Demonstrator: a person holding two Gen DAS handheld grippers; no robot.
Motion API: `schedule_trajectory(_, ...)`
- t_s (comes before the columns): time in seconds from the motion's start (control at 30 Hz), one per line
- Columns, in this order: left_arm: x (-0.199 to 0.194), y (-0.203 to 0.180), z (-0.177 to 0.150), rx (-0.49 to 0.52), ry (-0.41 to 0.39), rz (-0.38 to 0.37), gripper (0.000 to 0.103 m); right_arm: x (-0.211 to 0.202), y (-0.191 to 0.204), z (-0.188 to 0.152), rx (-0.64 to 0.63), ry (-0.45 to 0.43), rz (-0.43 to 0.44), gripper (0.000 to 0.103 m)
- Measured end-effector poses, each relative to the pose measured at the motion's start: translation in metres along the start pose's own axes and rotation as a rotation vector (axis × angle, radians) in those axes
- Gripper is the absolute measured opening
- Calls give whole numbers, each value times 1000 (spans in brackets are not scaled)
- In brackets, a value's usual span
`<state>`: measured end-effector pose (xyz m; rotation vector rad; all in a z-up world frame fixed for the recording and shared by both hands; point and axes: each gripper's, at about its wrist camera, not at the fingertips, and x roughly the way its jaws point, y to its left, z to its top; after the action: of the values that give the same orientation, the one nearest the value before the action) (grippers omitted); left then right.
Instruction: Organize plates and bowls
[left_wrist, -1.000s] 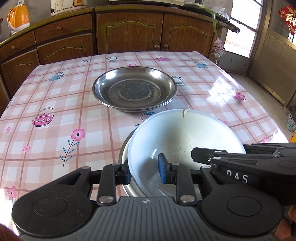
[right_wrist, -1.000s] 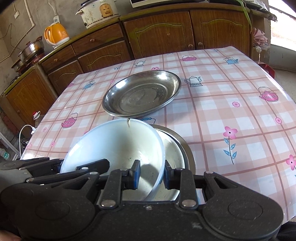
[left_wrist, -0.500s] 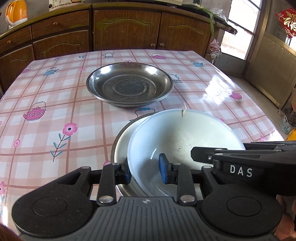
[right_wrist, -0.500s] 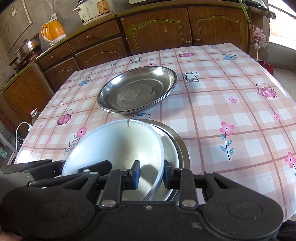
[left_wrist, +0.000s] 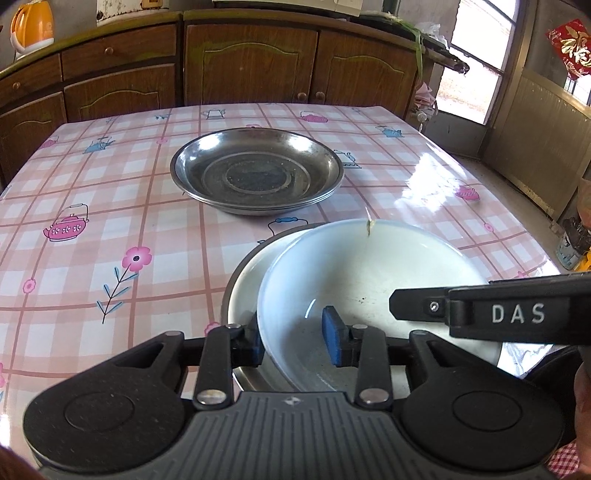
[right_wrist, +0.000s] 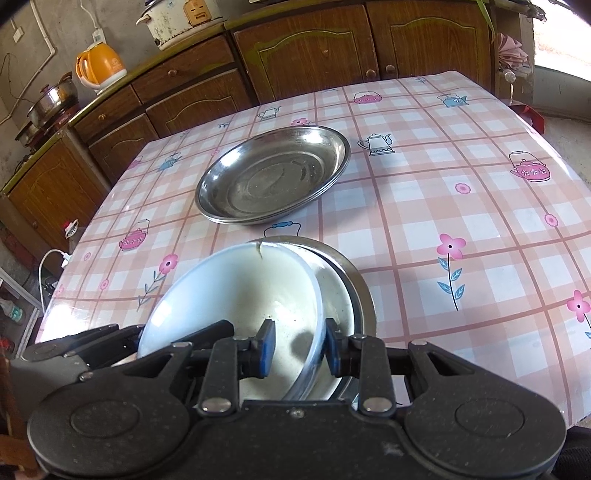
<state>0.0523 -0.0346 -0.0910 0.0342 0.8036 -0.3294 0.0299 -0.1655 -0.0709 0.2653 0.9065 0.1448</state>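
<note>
Both tools, left tool (left_wrist: 291, 345) and right tool (right_wrist: 300, 347), are opening around the rim of the white bowl (left_wrist: 369, 280), pads no longer pinching. They are releasing it into the steel bowl (right_wrist: 351, 288) near the desk's (left_wrist: 110, 221) front edge. Next, backing off cleanly. A second ago both were clamping it.

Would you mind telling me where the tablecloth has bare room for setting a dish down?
Free: the left side of the tablecloth, beside the steel plates, and the right side. Crowded: the near edge, where the white bowl sits in nested bowls.
</note>
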Motion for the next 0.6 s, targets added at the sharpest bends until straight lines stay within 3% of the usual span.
schedule_trajectory(0.07, 0, 0, -1, 5, -1, 3, 34, -3, 0, 2, 0, -7, 3, 38)
schedule_trajectory(0.2, 0, -2, 0, 18, -4, 6, 34, -16, 3, 4, -52, -66, -35, 54)
schedule_trajectory(0.33, -1, 1, 0, 8, -8, -11, 35, -25, 0, 7, -68, -99, -27, 61)
schedule_trajectory(0.4, -3, 3, 1, -10, -14, -25, 40, -26, -3, 6, -63, -101, -14, 71)
schedule_trajectory(0.5, -11, 4, 3, -14, -40, -44, 50, -26, -5, 2, -74, -107, -15, 74)
schedule_trajectory(0.6, -20, 1, 4, 9, -68, -29, 69, -26, -9, -2, -59, -109, 15, 81)
